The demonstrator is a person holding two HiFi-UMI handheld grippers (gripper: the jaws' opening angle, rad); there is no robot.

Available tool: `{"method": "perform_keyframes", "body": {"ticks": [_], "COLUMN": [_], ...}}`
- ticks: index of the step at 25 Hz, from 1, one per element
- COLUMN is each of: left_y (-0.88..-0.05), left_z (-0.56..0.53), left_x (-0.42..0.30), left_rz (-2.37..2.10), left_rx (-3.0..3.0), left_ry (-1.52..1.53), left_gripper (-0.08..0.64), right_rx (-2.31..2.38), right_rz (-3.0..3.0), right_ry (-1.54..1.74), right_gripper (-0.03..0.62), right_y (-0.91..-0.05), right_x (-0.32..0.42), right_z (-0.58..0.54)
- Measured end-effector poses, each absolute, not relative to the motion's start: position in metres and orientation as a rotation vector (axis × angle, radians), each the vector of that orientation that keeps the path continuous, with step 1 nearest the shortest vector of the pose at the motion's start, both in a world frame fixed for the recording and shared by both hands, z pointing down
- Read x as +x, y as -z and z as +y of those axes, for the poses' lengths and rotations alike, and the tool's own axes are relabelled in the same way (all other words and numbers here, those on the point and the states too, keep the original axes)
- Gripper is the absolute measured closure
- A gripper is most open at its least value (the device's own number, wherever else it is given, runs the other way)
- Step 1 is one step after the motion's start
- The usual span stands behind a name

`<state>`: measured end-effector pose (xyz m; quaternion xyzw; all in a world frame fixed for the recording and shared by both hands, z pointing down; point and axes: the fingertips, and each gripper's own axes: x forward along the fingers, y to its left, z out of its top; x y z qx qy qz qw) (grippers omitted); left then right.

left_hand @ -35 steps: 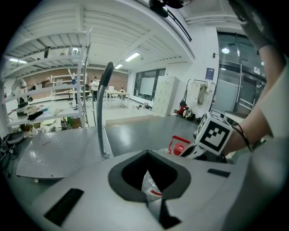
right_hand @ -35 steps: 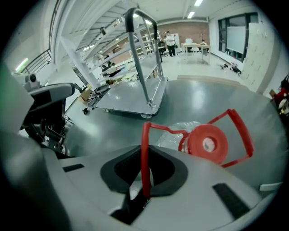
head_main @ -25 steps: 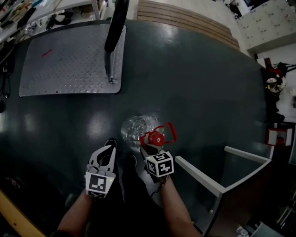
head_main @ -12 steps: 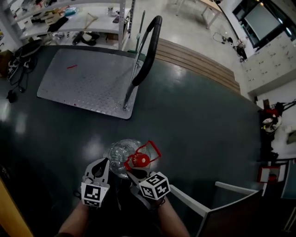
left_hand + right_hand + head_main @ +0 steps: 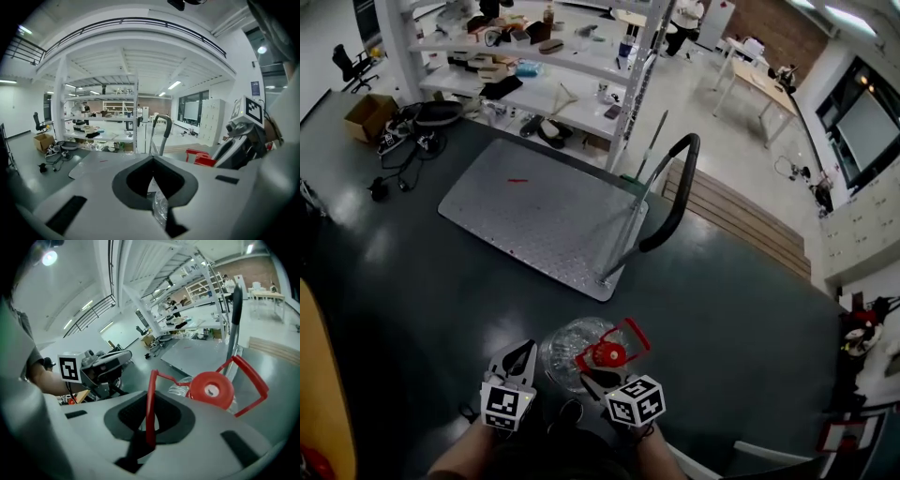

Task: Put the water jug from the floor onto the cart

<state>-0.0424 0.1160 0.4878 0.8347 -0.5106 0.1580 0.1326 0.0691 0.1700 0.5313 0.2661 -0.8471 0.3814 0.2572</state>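
Observation:
The clear water jug [image 5: 564,345] with a red cap [image 5: 605,354] hangs by its red wire handle [image 5: 149,408] from my right gripper [image 5: 592,378], which is shut on that handle. In the right gripper view the handle runs between the jaws of this gripper [image 5: 151,395], and the cap [image 5: 211,389] sits just beyond. My left gripper [image 5: 525,349] is beside the jug's left side with its jaws [image 5: 152,159] meeting at the tips and gripping nothing. The cart's metal platform [image 5: 534,220] and black handle [image 5: 670,192] lie ahead on the dark floor.
White shelving [image 5: 534,56] loaded with several items stands behind the cart. Cables [image 5: 403,141] and a cardboard box [image 5: 370,112] lie at the left. A wooden slatted strip [image 5: 741,225] runs at the right. A white frame [image 5: 741,455] is at the bottom right.
Both grippers have risen, and the jug has come up with the right one. The head view has tilted up, so the cart and the shelves behind it now show.

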Motion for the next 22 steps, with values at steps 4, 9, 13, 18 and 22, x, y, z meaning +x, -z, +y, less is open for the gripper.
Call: {"method": "perform_keyframes", "body": {"ticks": [4,9,13,18,22], "left_y": [-0.457,-0.437,-0.429,-0.426,-0.435], "left_z": [0.101,0.078,0.060,0.028,0.008], "left_x": [-0.078,-0.127,-0.170,-0.202,-0.222], "left_rz": [-1.541,-1.586,-1.614,-1.585,-1.585], "left_rx": [2.425,2.404,2.418,2.448,2.419], "left_ry": [-0.421,-0.376,-0.362,-0.330,-0.329], "left_gripper": [0.552,0.552,0.552,0.552,0.552], "right_rx": [0.752,0.823,0.867,0.963,0.979], "right_rz": [-2.307,-2.317,-2.323,-2.328,-2.329], "right_ry": [-1.046,-1.045,-1.028,-1.022,-1.050], "right_gripper": [0.566,0.566,0.565,0.565,0.565], "right_y": [-0.510,-0.490,-0.480,-0.471,-0.472], "right_x": [0.041,0.002,-0.029,-0.052,-0.070], "right_z": [0.156,0.128,0.103,0.070,0.060]}}
